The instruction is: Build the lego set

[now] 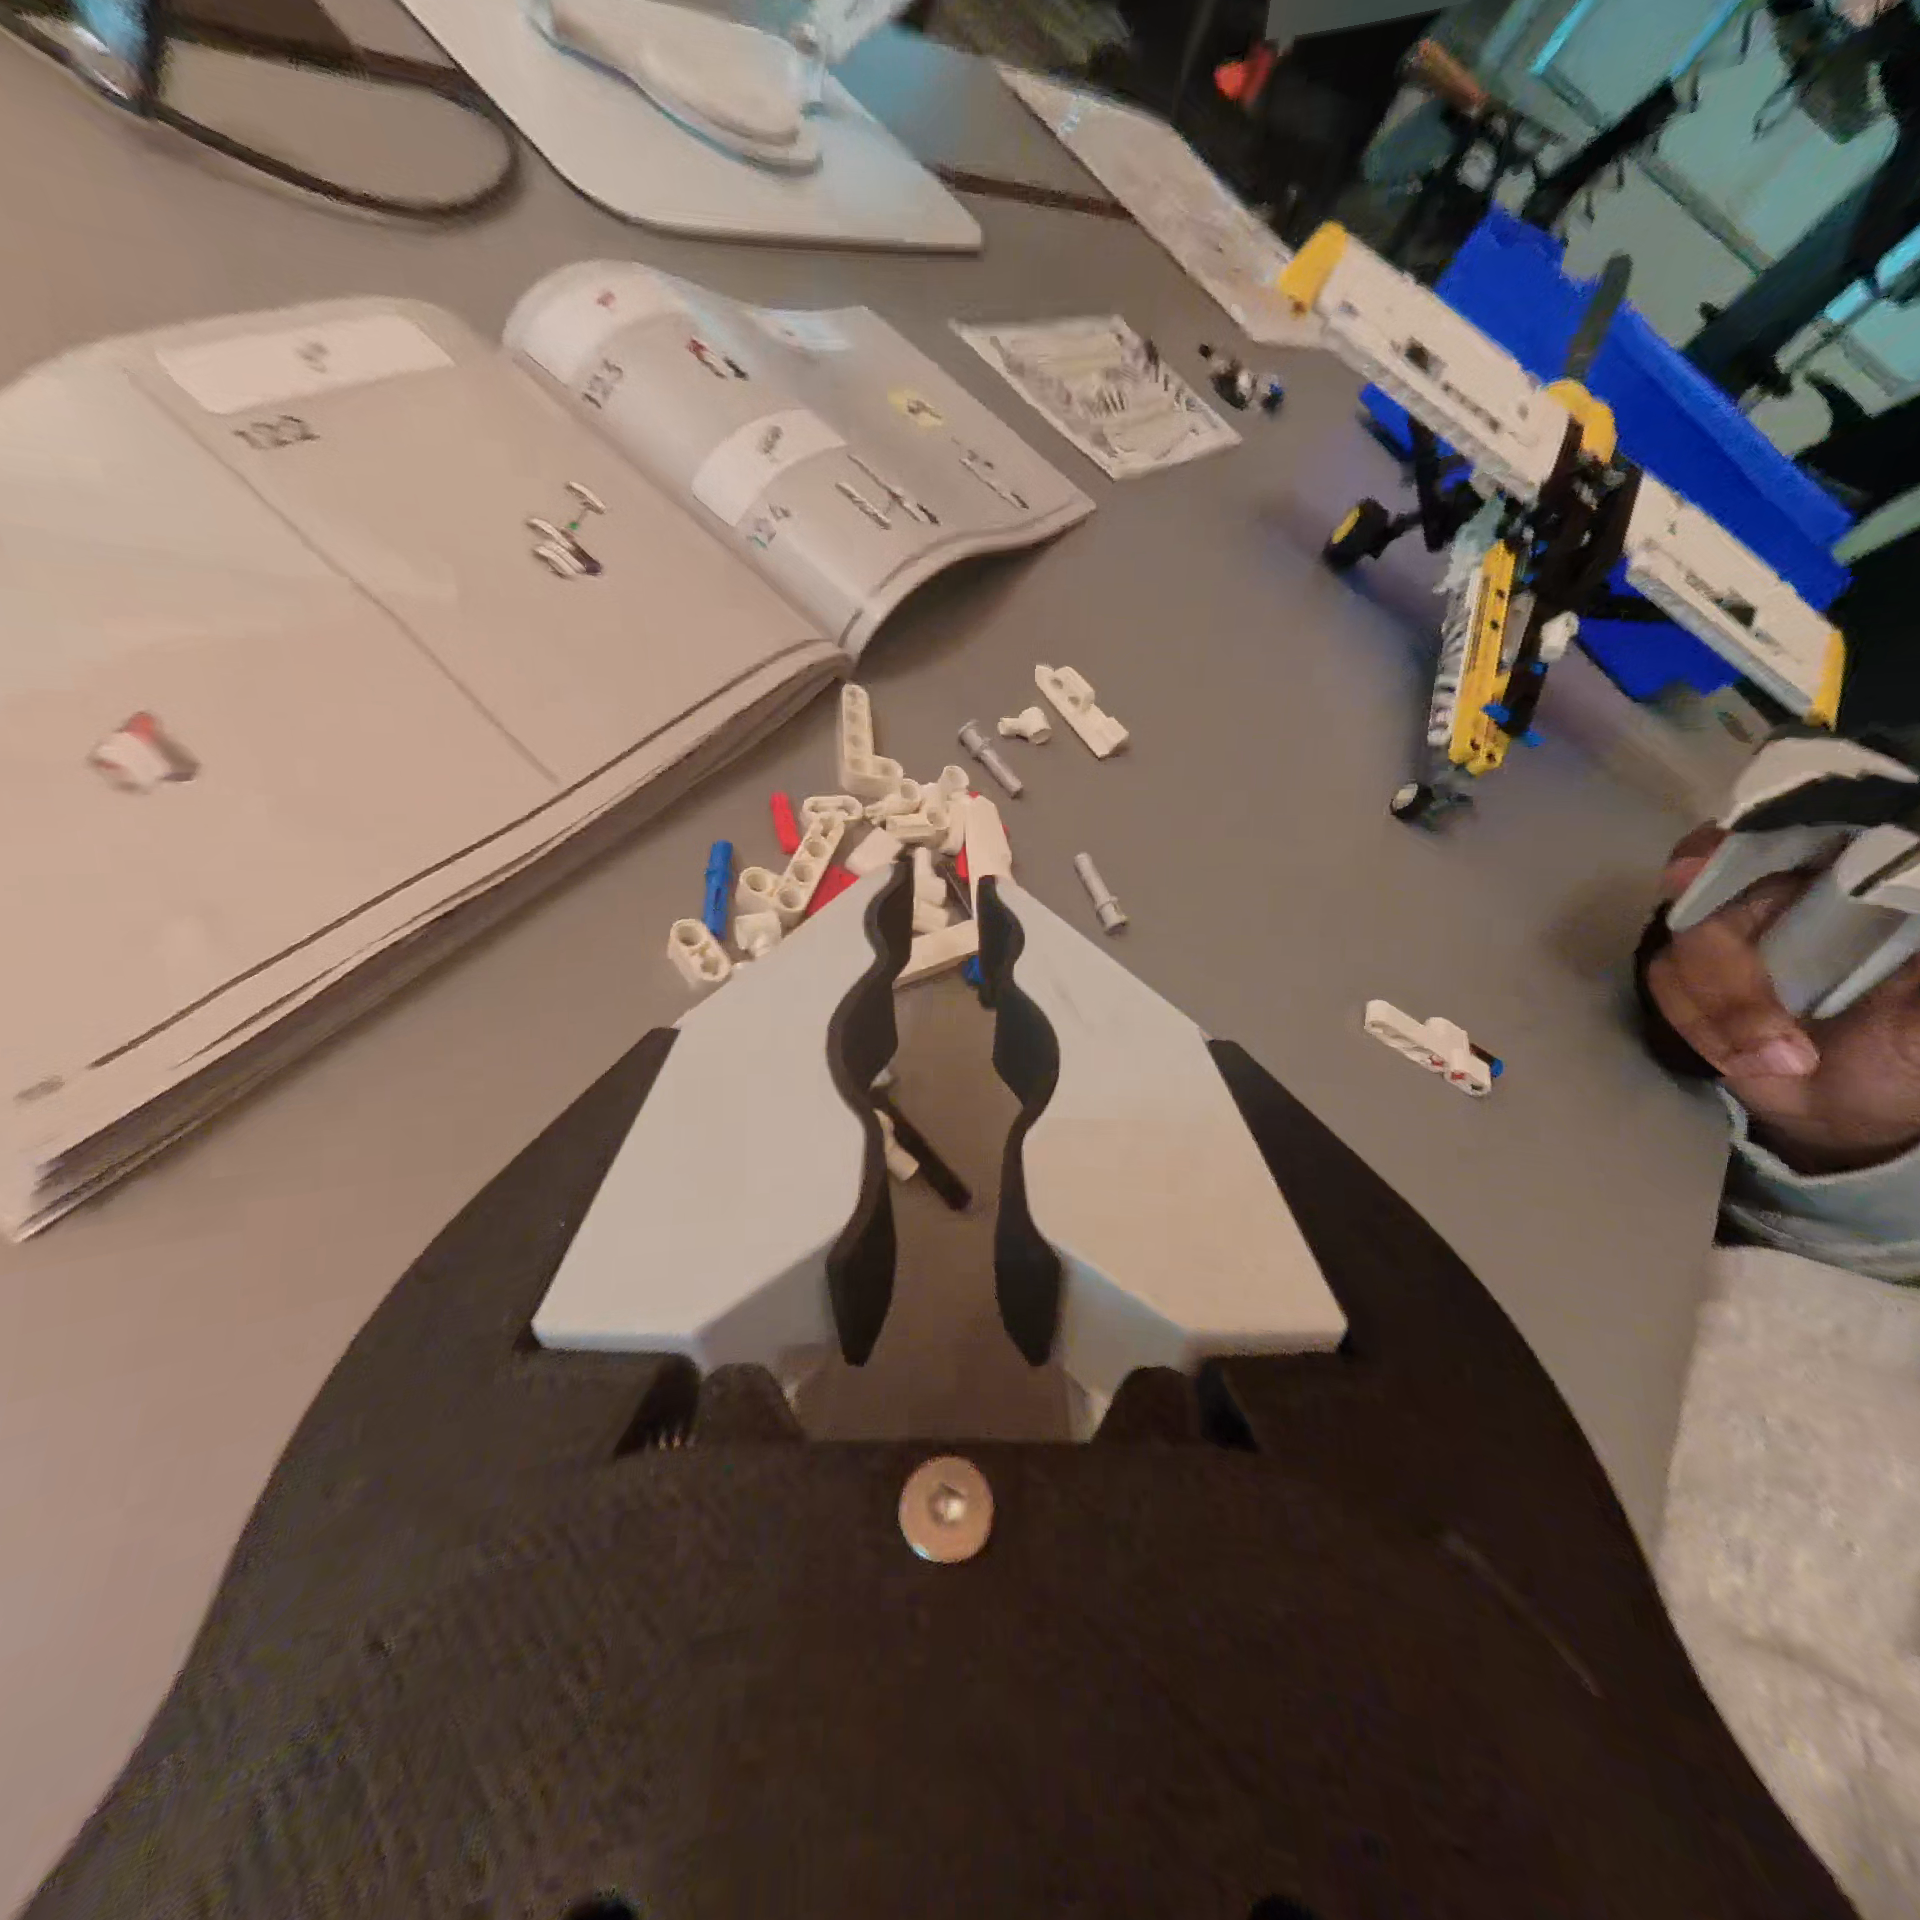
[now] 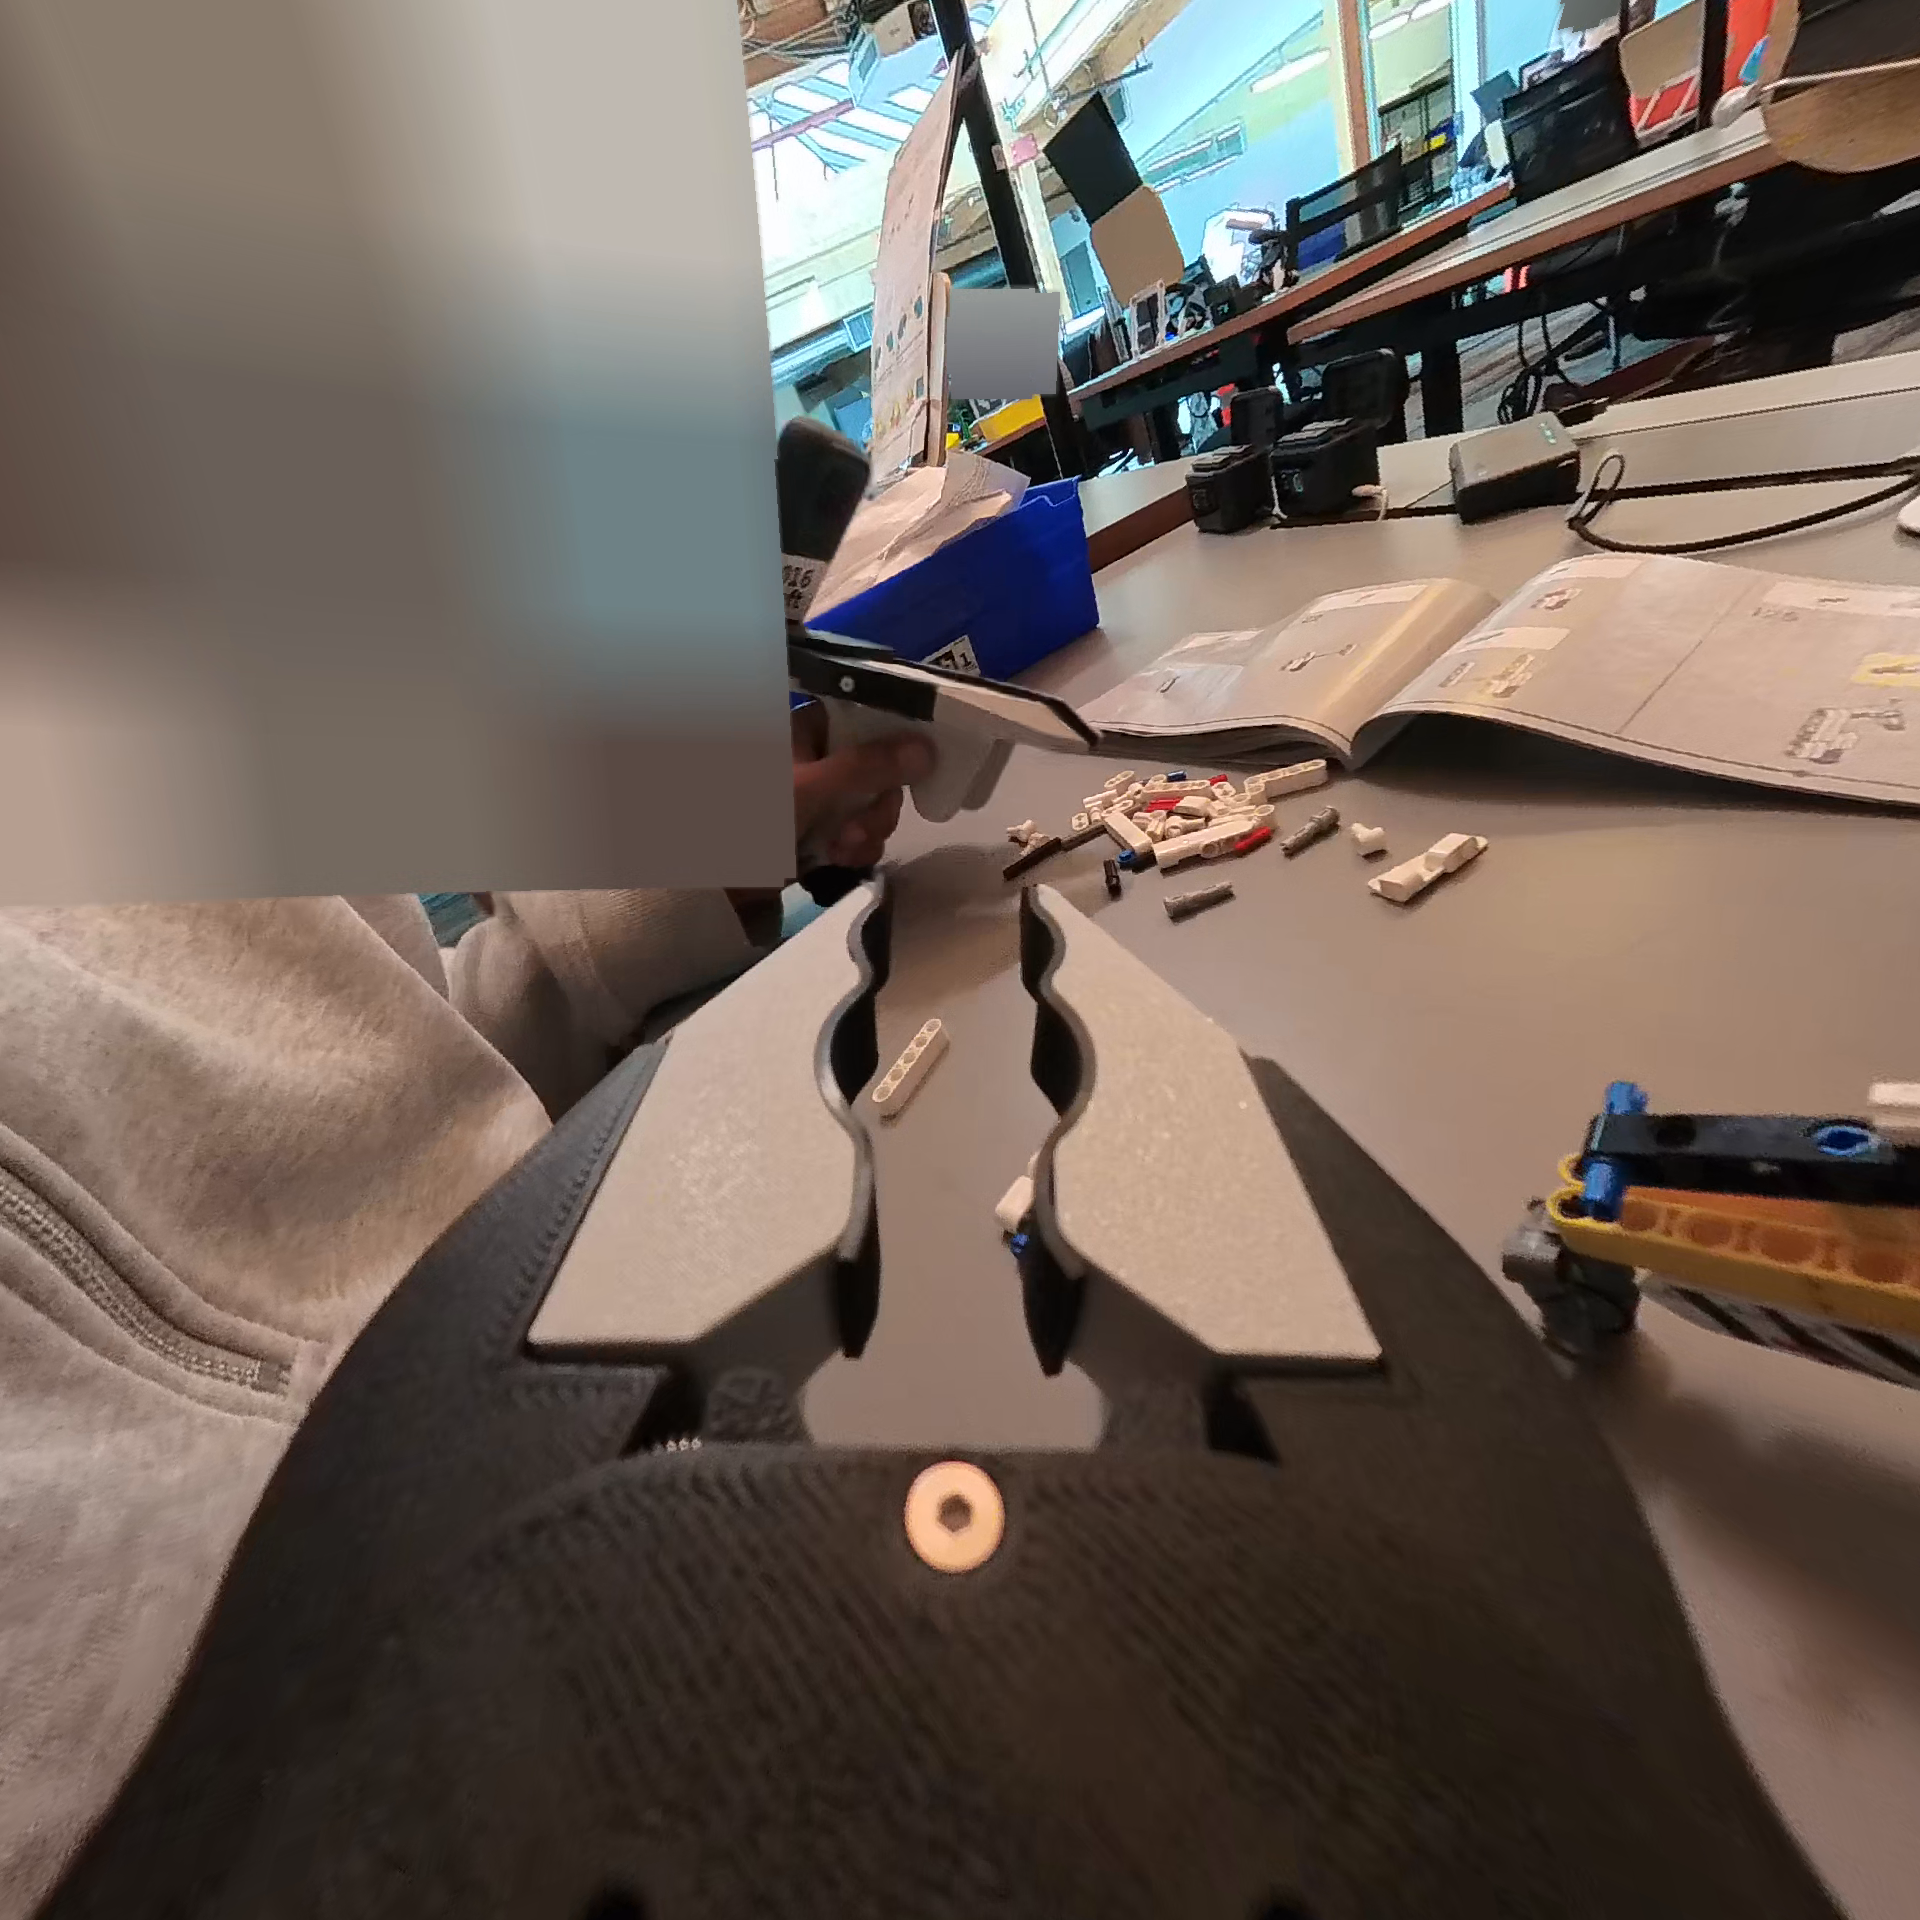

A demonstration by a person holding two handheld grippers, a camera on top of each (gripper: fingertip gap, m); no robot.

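Left claw (image 1: 938, 883): narrow gap, tips over brick pile (image 1: 873, 821). Right claw (image 2: 954, 896): narrow gap, empty; white beam (image 2: 912, 1066) visible only here, near pile.

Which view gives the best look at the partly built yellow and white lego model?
The left wrist view. There the partly built model stands whole on the grey table, in front of the blue bin, wings and yellow frame visible. The right wrist view catches only one cropped end of it at the right edge.
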